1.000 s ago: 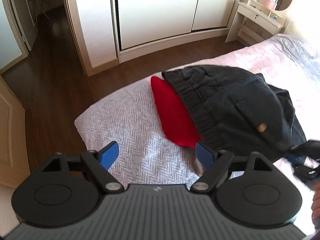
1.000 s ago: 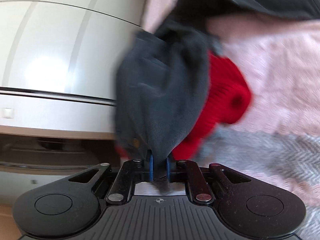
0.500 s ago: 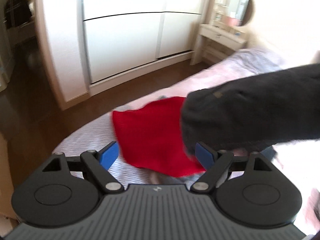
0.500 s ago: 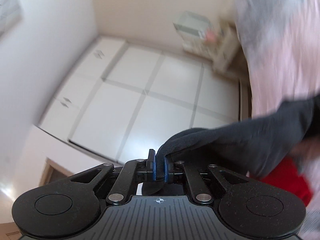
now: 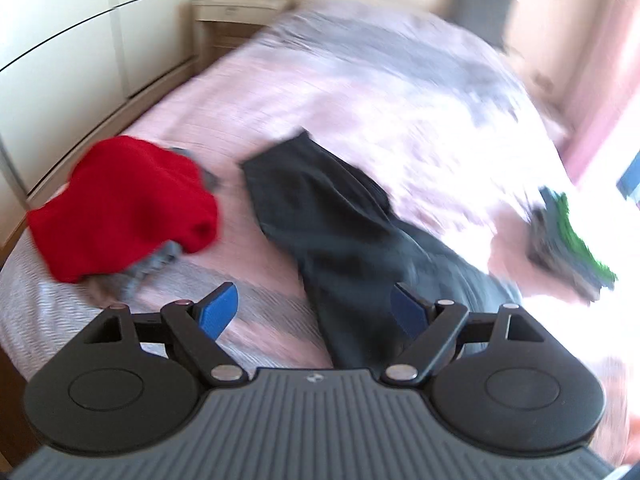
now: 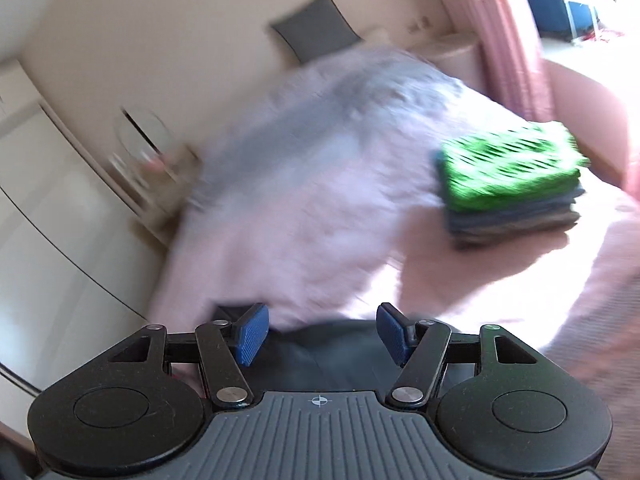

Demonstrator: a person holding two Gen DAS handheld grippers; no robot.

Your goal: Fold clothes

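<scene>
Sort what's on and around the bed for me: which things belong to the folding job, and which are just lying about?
Part of the job:
- dark trousers, spread on the bed
- red knit garment, crumpled at the bed's corner
- grey garment under the red one
- folded stack, green piece on top

Just there:
- grey pillow
- small dressing table
- wardrobe doors
- pink curtain

Right gripper (image 6: 320, 334) jaws opening; dark trousers (image 5: 340, 224) dropped beside red sweater (image 5: 124, 204).

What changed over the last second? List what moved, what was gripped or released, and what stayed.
The right gripper pulled the dark garment off the red garment and let it go, jaws opening; it now lies stretched on the bed. The red one shifted slightly. The left gripper stayed open, empty.
</scene>
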